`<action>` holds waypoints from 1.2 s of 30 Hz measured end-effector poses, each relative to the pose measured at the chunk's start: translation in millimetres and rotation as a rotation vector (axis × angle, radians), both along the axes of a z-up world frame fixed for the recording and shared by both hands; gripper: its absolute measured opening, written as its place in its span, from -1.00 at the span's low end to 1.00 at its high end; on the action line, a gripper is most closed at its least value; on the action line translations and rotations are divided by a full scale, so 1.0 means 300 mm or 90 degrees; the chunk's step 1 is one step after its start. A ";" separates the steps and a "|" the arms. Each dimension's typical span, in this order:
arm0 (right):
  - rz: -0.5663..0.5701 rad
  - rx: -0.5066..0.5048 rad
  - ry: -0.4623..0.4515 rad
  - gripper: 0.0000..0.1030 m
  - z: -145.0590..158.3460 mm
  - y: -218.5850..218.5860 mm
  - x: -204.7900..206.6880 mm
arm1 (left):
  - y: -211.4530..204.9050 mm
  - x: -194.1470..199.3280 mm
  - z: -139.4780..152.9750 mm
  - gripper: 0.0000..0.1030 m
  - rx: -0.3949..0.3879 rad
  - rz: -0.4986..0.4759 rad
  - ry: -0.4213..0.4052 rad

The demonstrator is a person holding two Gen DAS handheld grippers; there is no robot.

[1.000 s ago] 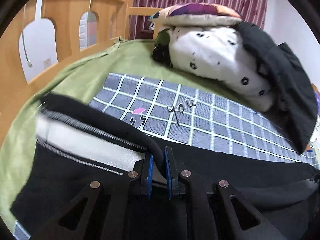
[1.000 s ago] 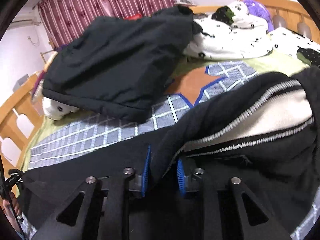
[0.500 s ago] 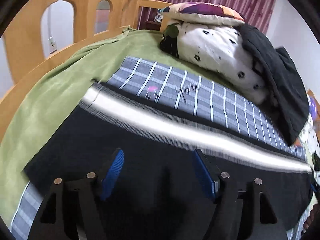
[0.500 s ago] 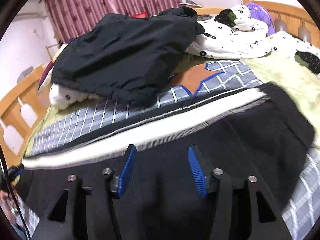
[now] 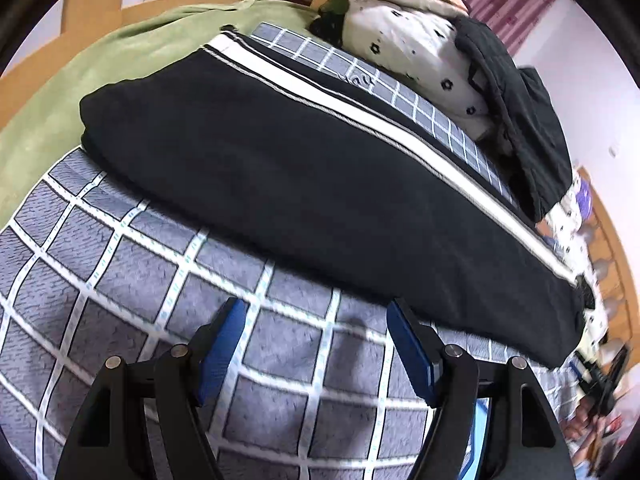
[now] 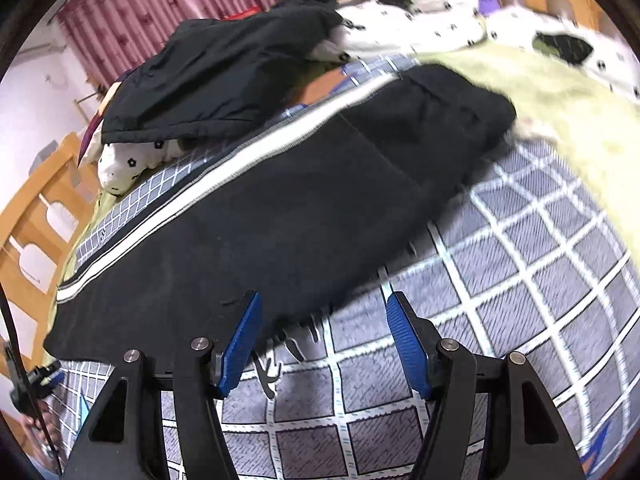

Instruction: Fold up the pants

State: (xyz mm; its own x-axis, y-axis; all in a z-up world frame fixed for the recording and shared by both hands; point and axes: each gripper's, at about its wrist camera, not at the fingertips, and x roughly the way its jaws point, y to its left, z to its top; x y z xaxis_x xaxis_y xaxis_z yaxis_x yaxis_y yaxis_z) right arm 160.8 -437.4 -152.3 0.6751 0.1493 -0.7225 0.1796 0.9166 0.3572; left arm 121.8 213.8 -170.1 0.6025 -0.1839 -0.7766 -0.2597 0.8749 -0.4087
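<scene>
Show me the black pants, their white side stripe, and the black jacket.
black pants (image 5: 320,168), left wrist view, middle of the top leg.
white side stripe (image 5: 320,98), left wrist view, mid-stripe.
black jacket (image 6: 224,76), right wrist view, centre.

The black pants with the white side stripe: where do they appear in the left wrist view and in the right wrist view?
Left wrist view: the black pants lie diagonally across the middle, from upper left to lower right, beyond the open left tongs.
Right wrist view: the pants run from lower left to upper right, their near edge at the open right tongs.
Shared landmark: the dark jacket on the spotted bedding.
</scene>
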 end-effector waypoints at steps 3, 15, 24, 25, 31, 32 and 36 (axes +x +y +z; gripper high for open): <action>-0.005 0.024 0.007 0.24 -0.028 -0.009 0.029 | 0.043 0.031 -0.008 0.41 -0.040 0.024 -0.007; -0.056 0.019 0.013 -0.53 -0.084 -0.049 0.330 | 0.141 0.245 -0.049 0.00 -0.135 0.126 -0.023; -0.060 0.020 -0.074 -0.85 0.135 -0.068 0.237 | 0.124 0.140 0.159 -0.83 -0.049 0.103 -0.071; -0.057 0.029 -0.083 -0.85 0.162 -0.075 0.197 | 0.113 0.097 0.190 -0.83 -0.034 0.093 -0.075; -0.030 0.017 -0.065 -0.85 0.205 -0.130 -0.037 | 0.094 -0.129 0.204 -0.82 -0.011 0.036 -0.058; -0.023 0.015 -0.054 -0.85 0.188 -0.138 -0.079 | 0.091 -0.151 0.186 -0.82 -0.008 0.033 -0.052; -0.001 -0.003 0.010 -0.78 0.060 -0.138 -0.161 | 0.050 -0.202 0.049 -0.79 0.048 0.037 -0.003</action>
